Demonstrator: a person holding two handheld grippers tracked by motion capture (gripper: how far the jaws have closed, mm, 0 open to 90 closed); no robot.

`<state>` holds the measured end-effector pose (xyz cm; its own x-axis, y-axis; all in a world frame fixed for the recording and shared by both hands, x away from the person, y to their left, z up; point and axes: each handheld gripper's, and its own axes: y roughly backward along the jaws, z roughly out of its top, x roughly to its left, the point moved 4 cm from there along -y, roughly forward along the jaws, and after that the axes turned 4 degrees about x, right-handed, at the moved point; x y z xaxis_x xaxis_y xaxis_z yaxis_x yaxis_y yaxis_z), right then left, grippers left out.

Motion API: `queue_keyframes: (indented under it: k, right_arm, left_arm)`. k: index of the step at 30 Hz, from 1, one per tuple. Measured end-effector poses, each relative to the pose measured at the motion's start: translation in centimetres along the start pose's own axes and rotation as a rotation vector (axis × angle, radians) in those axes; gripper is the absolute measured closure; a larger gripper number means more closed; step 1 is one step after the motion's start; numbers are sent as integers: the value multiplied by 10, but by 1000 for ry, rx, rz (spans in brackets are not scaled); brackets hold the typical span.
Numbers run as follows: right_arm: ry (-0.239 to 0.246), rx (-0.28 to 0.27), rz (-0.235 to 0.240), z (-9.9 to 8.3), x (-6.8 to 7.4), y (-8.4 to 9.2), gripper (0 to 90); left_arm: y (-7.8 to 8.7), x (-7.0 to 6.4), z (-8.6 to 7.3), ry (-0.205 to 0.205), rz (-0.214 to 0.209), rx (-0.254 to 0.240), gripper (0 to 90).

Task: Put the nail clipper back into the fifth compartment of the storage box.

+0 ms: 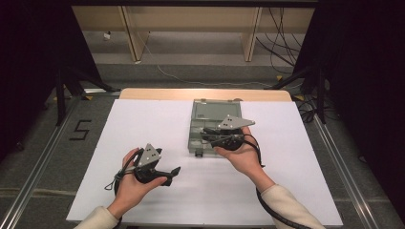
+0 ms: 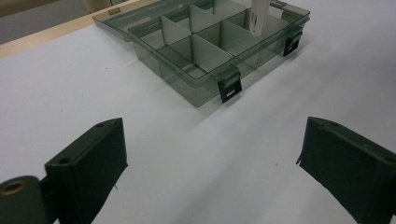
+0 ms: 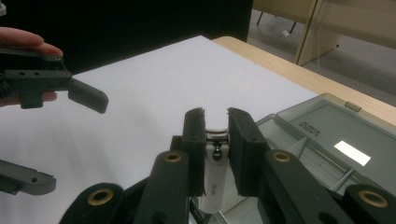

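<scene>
The right gripper (image 3: 216, 116) clamps a white nail clipper (image 3: 215, 179) over the open grey compartment box (image 1: 204, 113), at one o'clock on the white table (image 1: 143, 119). The left gripper (image 2: 212, 158) gapes empty at seven o'clock; grey floor (image 1: 191, 71) surrounds.

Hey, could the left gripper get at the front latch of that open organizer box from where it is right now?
Probably yes: the left gripper is open, facing the front latch, with bare white table between.
</scene>
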<state>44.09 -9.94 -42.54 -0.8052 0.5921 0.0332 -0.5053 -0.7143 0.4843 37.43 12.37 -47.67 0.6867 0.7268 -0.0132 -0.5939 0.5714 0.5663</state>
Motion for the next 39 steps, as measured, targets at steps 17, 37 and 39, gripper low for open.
queue_keyframes:
  k: [17, 37, 39]
  right_arm:
    - [-8, -4, -10, 4, -3, -6, 779]
    - [-10, -3, -15, 7, -4, -16, 779]
    - [-8, -4, -20, 6, -4, -17, 779]
  left_arm:
    - [0, 0, 0, 3, 0, -2, 63]
    - [0, 0, 0, 0, 6, -4, 63]
    - [0, 1, 0, -1, 4, -1, 63]
